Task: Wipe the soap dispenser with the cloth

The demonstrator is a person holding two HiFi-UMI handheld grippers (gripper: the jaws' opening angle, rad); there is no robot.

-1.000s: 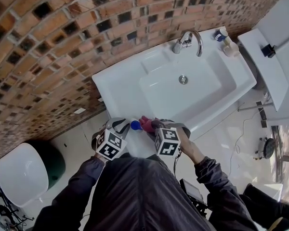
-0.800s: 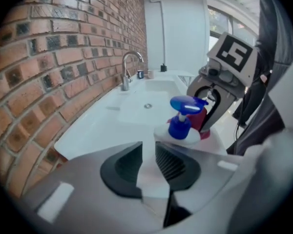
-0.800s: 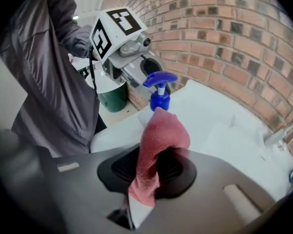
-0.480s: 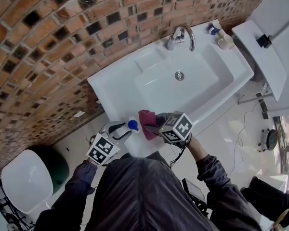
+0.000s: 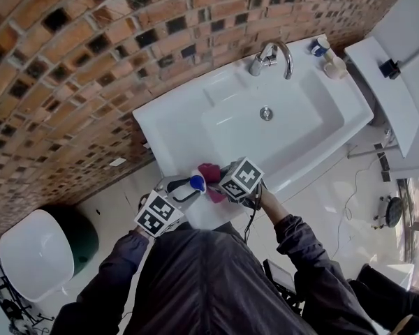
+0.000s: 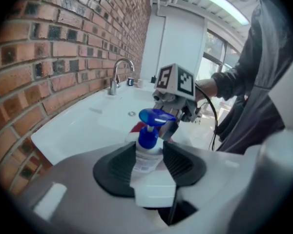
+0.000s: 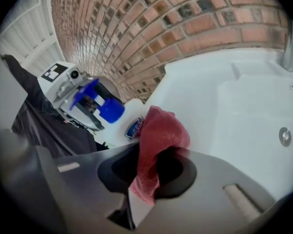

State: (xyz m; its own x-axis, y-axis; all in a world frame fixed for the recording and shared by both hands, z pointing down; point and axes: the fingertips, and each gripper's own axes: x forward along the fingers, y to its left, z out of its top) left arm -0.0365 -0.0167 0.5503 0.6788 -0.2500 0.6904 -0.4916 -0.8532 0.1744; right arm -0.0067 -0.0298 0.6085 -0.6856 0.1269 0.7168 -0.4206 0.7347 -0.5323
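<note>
The soap dispenser (image 5: 196, 183), a white bottle with a blue pump, is at the sink's front rim. It sits between the pads of my left gripper (image 6: 149, 162), whose jaws are opening; the pads still look pressed against the bottle's sides (image 6: 147, 155). My right gripper (image 7: 151, 167) is shut on a folded red cloth (image 7: 158, 130) and holds it against the side of the dispenser (image 7: 129, 123). In the head view the cloth (image 5: 209, 173) lies just right of the blue pump, with the right gripper (image 5: 220, 187) below it and the left gripper (image 5: 181, 188) to the left.
The white sink (image 5: 169, 125) has a chrome faucet (image 5: 274, 54) at its back and a drain (image 5: 266, 113). Two small bottles (image 5: 328, 58) stand on its far right corner. A brick wall runs behind it. A white toilet (image 5: 31, 253) stands lower left, a white cabinet (image 5: 391, 93) at right.
The right gripper has rolled and brought the cloth down against the dispenser. The left gripper drew back to the lower left and then returned. The dispenser stays at the sink's front rim.
</note>
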